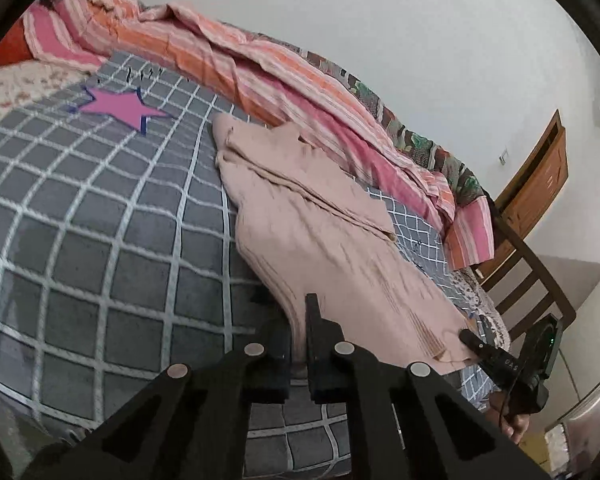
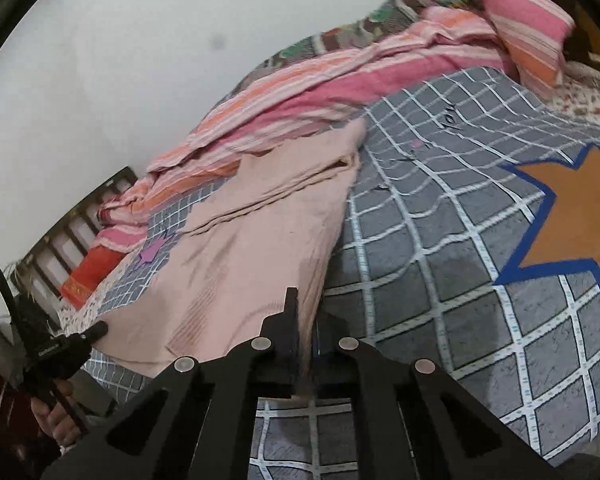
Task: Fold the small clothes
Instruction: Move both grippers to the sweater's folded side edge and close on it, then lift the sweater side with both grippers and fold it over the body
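Observation:
A pale pink garment (image 1: 320, 220) lies spread on the grey checked bedsheet (image 1: 100, 220), with one part folded over its upper half. My left gripper (image 1: 298, 332) is shut on the garment's near left corner, and the cloth runs in between its fingers. In the same view my right gripper (image 1: 471, 339) pinches the near right corner. In the right wrist view the garment (image 2: 260, 240) stretches away from my right gripper (image 2: 310, 320), which is shut on its hem. The left gripper (image 2: 98, 329) holds the other corner at the far left, with a hand below it.
A pink and orange striped quilt (image 1: 260, 60) is bunched along the wall side of the bed. The sheet bears a pink star (image 1: 120, 108) and an orange star (image 2: 580, 216). A wooden chair (image 1: 532, 272) stands past the bed's end, and a slatted headboard (image 2: 80, 216) at the other end.

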Available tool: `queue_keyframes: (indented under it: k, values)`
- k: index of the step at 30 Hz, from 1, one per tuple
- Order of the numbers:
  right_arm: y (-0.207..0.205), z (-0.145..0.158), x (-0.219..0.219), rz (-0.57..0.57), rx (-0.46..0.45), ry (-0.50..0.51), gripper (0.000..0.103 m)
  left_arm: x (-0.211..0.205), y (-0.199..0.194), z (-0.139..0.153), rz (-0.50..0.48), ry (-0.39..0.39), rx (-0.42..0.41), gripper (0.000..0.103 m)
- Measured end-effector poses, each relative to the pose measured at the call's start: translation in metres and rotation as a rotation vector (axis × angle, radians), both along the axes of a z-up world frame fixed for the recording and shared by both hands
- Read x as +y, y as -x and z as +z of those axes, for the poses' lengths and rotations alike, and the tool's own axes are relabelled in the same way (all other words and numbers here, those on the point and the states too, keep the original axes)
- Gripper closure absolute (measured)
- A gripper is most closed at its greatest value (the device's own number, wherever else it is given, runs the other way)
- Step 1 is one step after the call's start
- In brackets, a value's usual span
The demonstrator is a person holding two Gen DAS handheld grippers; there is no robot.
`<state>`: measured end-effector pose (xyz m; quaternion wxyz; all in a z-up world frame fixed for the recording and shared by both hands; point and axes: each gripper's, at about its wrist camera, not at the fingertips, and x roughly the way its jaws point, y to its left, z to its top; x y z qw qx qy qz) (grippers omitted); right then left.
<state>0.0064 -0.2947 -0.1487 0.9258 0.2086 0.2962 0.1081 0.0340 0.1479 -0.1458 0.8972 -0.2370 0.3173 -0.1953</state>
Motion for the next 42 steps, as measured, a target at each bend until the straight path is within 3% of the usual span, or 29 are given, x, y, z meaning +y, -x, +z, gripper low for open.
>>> queue_keyframes:
  k: [8,21,26,33,42]
  values:
    - [-0.011,0.021,0.000,0.023,-0.012,-0.073,0.099,-0.011,-0.020,0.031,0.013,-0.008,-0.046,0.097]
    - [-0.112,0.085,-0.001,-0.070,-0.093,-0.091,0.099,-0.020,-0.136,0.071,0.199,-0.058,-0.084,0.097]
    - [-0.166,0.090,0.000,-0.096,-0.072,-0.129,0.098,-0.021,-0.190,0.075,0.217,-0.056,-0.049,0.097]
    - [-0.248,0.081,-0.004,-0.110,-0.010,-0.175,0.098,-0.034,-0.259,0.062,0.238,-0.142,-0.008,0.097]
    - [-0.324,0.064,0.006,-0.143,0.074,-0.067,0.099,-0.041,-0.326,0.037,0.234,-0.166,0.057,0.096]
